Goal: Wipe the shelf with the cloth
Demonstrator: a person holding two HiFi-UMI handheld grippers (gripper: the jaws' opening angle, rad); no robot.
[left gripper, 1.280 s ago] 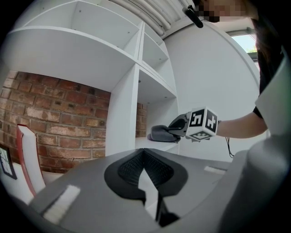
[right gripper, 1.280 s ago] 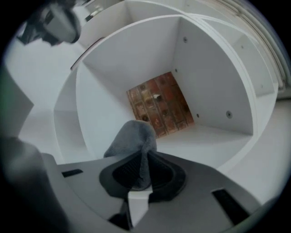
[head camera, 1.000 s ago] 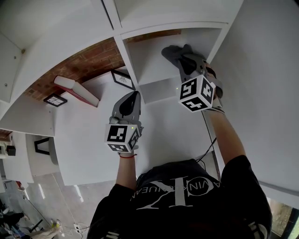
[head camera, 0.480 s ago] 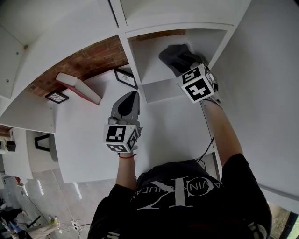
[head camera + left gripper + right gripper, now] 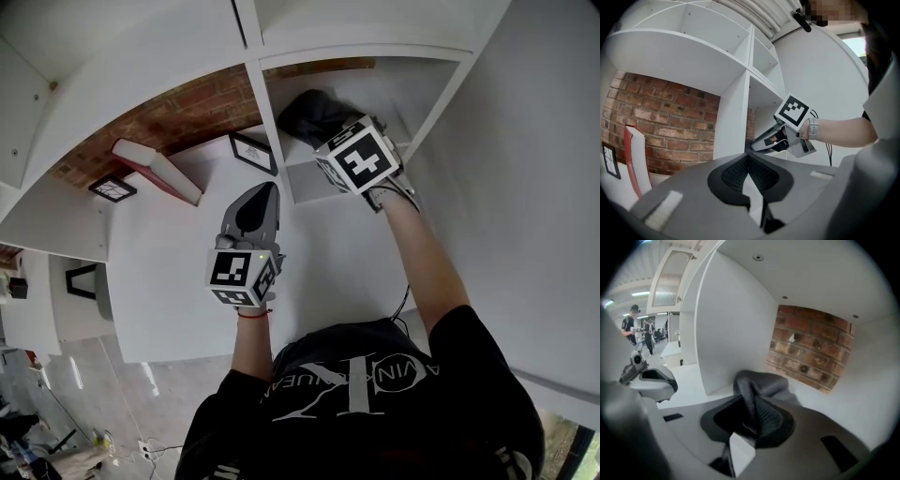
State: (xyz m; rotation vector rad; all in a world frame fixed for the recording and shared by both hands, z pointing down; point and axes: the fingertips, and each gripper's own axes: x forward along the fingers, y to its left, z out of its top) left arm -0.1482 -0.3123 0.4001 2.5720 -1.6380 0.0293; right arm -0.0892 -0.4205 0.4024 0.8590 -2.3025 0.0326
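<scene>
Up in the right-hand cubby of the white shelf (image 5: pixel 323 180), head view: the dark grey cloth (image 5: pixel 307 112) lies bunched on the cubby floor, close against the upright divider (image 5: pixel 275 141). My right gripper (image 5: pixel 325 129) reaches into that cubby, angled downward, with its marker cube (image 5: pixel 359 159) trailing at 5 o'clock from the cloth.

Right gripper view: a fold of cloth runs up between the two pads and is pinched there. The jaws have just been closing and now clamp on that fold. The rest of the cloth mounds beyond the tips at 12 o'clock, resting on the cubby floor. Brick wall (image 5: pixel 811 350) shows at the back of the cubby, at 1 o'clock. Divider stands at 10 o'clock.

Left gripper (image 5: pixel 264 194): held level outside the shelf, at 7 o'clock from the right one and well apart from the cloth. Left gripper view shows its pads drawn together at the tips with nothing between them. It looks toward the front edge of the divider, with the right gripper at 1 o'clock.

Left cubby, head view: a small framed picture (image 5: pixel 253 153) at 12 o'clock from the left gripper, a red-and-white book (image 5: pixel 156 170) leaning at 10 o'clock, and a second framed picture (image 5: pixel 111 188) further out at 9 o'clock.
</scene>
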